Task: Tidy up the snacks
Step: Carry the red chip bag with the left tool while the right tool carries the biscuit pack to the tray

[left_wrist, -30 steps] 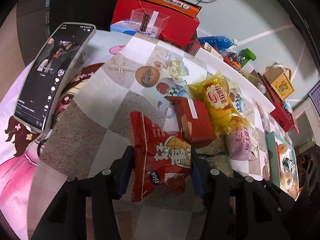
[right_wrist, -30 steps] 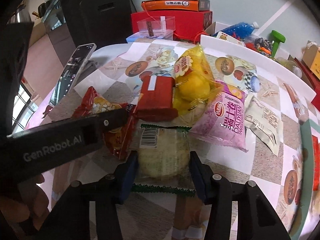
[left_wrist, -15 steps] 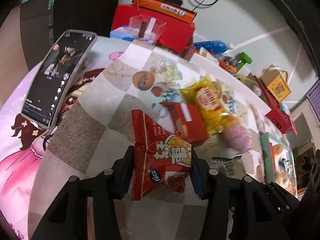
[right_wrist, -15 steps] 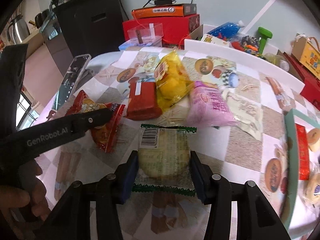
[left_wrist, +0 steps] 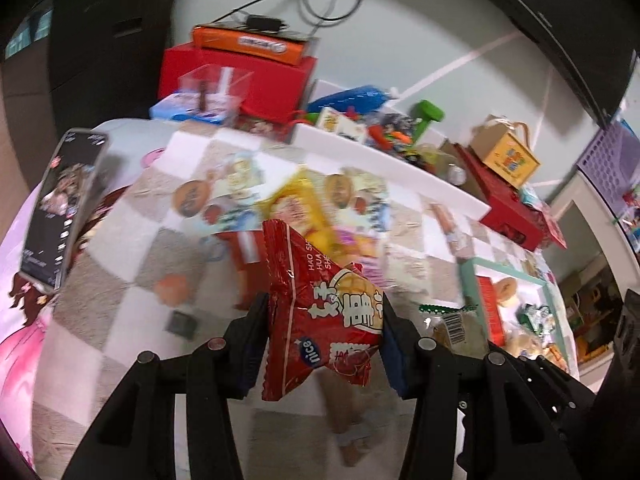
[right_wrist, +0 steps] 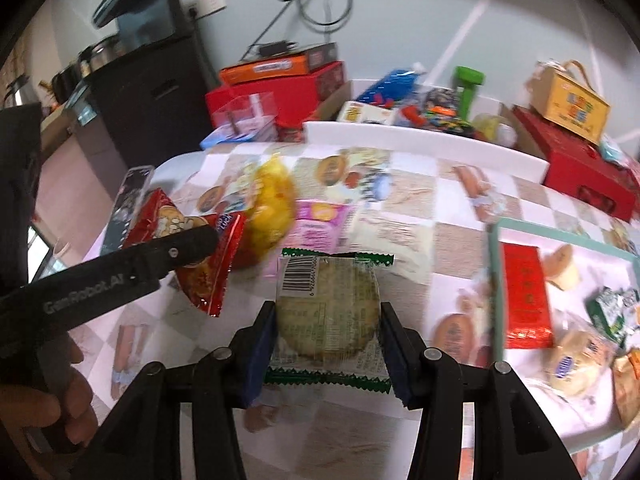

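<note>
My left gripper (left_wrist: 322, 340) is shut on a red snack bag (left_wrist: 320, 312) and holds it above the table. The bag also shows in the right wrist view (right_wrist: 200, 256), pinched by the left gripper (right_wrist: 200, 240). My right gripper (right_wrist: 328, 344) is shut on a clear green-edged wrapped round cake (right_wrist: 328, 312), held in the air; it also shows in the left wrist view (left_wrist: 452, 328). A yellow bag (right_wrist: 272, 208), a pink bag (right_wrist: 320, 224) and a pale packet (right_wrist: 388, 232) lie on the table. A teal-rimmed tray (right_wrist: 494, 280) at right holds a red packet (right_wrist: 524, 300) and several snacks.
A phone (left_wrist: 60, 208) stands propped at the table's left. A white board (right_wrist: 424, 148) runs along the far edge. Red boxes (left_wrist: 236, 76), an orange box (left_wrist: 252, 44), a clear container (left_wrist: 212, 88) and toys crowd behind it. A yellow carton (right_wrist: 568, 100) sits on a red box at right.
Both grippers have lifted their snacks off the table and swung right, toward the teal tray. The tray has come into fuller view in both cameras.
</note>
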`<move>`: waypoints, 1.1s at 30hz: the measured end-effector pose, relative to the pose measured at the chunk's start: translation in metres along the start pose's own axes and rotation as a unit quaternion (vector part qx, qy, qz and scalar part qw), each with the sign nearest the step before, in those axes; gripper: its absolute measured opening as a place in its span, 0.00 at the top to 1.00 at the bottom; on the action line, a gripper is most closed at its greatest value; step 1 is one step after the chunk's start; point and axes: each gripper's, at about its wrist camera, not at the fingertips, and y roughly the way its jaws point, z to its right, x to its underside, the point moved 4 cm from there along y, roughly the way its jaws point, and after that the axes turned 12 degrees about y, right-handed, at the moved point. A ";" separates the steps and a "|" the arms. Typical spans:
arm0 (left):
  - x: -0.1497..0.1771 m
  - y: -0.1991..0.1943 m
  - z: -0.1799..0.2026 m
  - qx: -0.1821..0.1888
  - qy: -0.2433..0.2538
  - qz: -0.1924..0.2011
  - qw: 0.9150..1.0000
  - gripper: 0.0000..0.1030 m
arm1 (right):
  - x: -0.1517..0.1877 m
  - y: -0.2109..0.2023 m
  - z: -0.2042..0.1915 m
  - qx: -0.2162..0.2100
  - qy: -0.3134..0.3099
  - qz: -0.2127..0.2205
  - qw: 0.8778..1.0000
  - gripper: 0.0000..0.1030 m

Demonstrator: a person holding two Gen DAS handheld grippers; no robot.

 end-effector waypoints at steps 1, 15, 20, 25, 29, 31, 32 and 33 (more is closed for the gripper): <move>-0.003 0.001 0.008 0.005 0.005 0.001 1.000 0.50 | -0.002 -0.002 0.007 0.004 0.007 0.002 1.000 0.49; -0.017 0.032 0.084 0.050 0.043 -0.006 0.998 0.50 | -0.018 -0.017 0.097 0.049 0.093 0.022 0.994 0.49; -0.021 0.037 0.110 0.066 0.064 -0.003 0.996 0.50 | -0.022 -0.025 0.121 0.061 0.117 0.032 0.991 0.49; -0.021 0.039 0.128 0.076 0.083 -0.004 0.994 0.50 | -0.025 -0.033 0.140 0.072 0.139 0.043 0.987 0.49; -0.021 0.041 0.143 0.083 0.098 -0.004 0.992 0.50 | -0.027 -0.043 0.156 0.080 0.155 0.053 0.983 0.49; -0.021 0.041 0.153 0.090 0.107 -0.005 0.990 0.50 | -0.028 -0.047 0.164 0.084 0.163 0.059 0.981 0.49; -0.021 0.040 0.159 0.098 0.112 -0.004 0.989 0.50 | -0.028 -0.050 0.169 0.087 0.168 0.063 0.980 0.49; -0.021 0.040 0.162 0.104 0.115 -0.003 0.988 0.50 | -0.028 -0.053 0.173 0.089 0.173 0.066 0.979 0.49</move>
